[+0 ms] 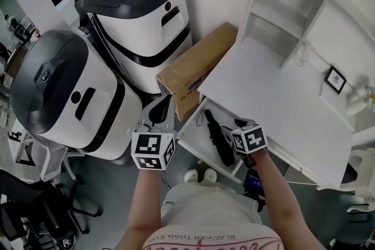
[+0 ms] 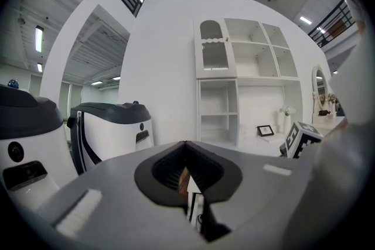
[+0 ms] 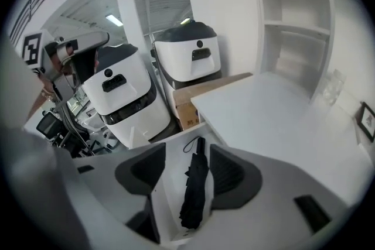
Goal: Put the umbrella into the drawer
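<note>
The head camera is looking steeply down over the desk (image 1: 275, 96) and open drawer (image 1: 198, 129). The camera on the left gripper (image 2: 185, 143) is facing nearly level toward the shelf unit (image 2: 234, 85). The one on the right gripper (image 3: 187, 149) is pointing down close above that drawer, sharing it and 2 white machines (image 3: 190, 58) with the head view.

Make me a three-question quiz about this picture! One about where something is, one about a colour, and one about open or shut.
1. Where is the umbrella? A on the desk; B in the drawer; C on the cardboard box.
2. What colour is the umbrella? A red; B black; C yellow.
3. The right gripper is: A open; B shut on the umbrella; C shut and empty.
Answers: B, it lies inside the pulled-out drawer; B, it is black all over; A, its jaws stand apart above the umbrella.
</note>
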